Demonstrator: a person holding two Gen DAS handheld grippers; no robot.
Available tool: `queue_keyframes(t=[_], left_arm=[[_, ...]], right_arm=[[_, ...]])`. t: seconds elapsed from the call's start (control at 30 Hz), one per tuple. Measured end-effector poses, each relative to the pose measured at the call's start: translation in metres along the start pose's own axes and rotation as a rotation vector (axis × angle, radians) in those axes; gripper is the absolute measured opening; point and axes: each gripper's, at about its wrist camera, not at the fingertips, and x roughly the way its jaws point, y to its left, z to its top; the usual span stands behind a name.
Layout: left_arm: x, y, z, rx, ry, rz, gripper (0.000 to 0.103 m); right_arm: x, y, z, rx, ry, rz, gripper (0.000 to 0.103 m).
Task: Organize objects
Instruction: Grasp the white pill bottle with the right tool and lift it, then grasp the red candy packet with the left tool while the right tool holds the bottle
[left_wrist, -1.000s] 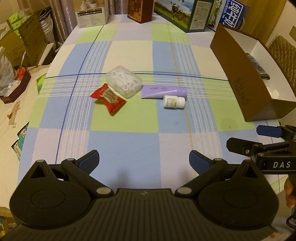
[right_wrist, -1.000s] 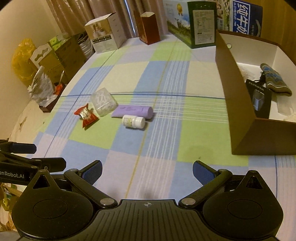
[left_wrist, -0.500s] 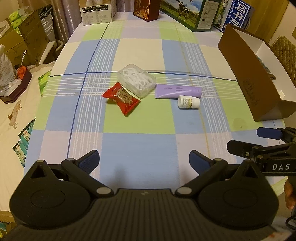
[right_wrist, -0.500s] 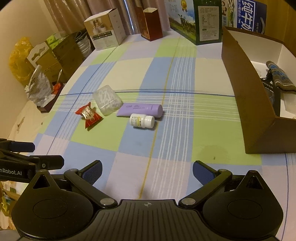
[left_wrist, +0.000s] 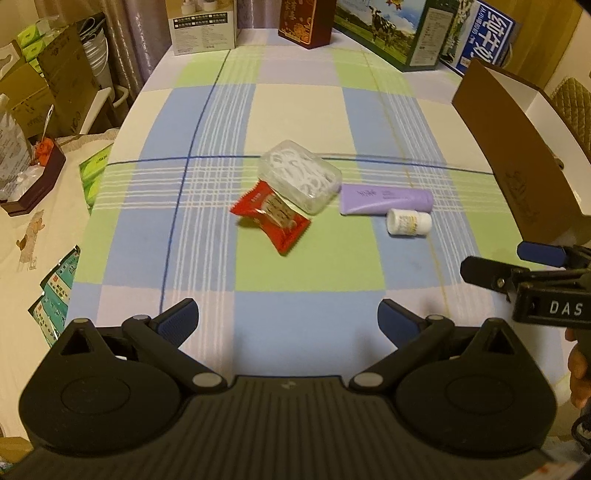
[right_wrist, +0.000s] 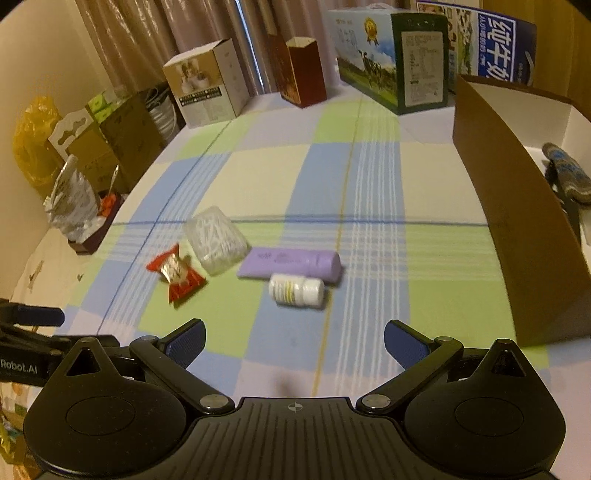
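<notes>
Four small things lie mid-table on the checked cloth: a red snack packet (left_wrist: 272, 218) (right_wrist: 175, 276), a clear plastic box of white picks (left_wrist: 299, 181) (right_wrist: 215, 240), a purple tube (left_wrist: 386, 199) (right_wrist: 290, 263) and a white pill bottle on its side (left_wrist: 408, 221) (right_wrist: 296, 291). My left gripper (left_wrist: 287, 320) is open and empty, a little short of the packet. My right gripper (right_wrist: 294, 339) is open and empty, just short of the bottle; it also shows at the right edge of the left wrist view (left_wrist: 524, 269).
A brown open cardboard box (left_wrist: 517, 162) (right_wrist: 517, 236) stands at the right, holding a patterned pouch (right_wrist: 567, 173). Milk cartons (right_wrist: 395, 55), a red box (right_wrist: 303, 74) and a white box (right_wrist: 207, 85) line the far edge. Clutter sits off the table's left side.
Both grippers have moved forward toward the group of objects, which now looks nearer and larger. Both stay open and empty.
</notes>
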Motion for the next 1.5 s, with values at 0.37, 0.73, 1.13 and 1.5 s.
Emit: queue_keyframes(t=[0.37,0.73,1.13,1.5], left_arm=[[0.030,0.025,0.012,-0.042,-0.015,0.021,0.102],[0.052,0.038,0.022,-0.070,-0.014,0.016,0.101],[0.078,0.035,0.036,-0.069,0.009,-0.016,0.096],[0.111,0.031,0.056,-0.178,0.008,0.000,0.075]], right_arm=[[0.056,0.002,-0.001,0.031,0.013,-0.040,0.070],[0.093,0.011,0.009,0.025,0.031,-0.104,0.059],[0.093,-0.010,0.009,0.020,0.053,-0.134,0.044],[0.074,-0.059,0.009,0.132,0.038,-0.210,0.044]])
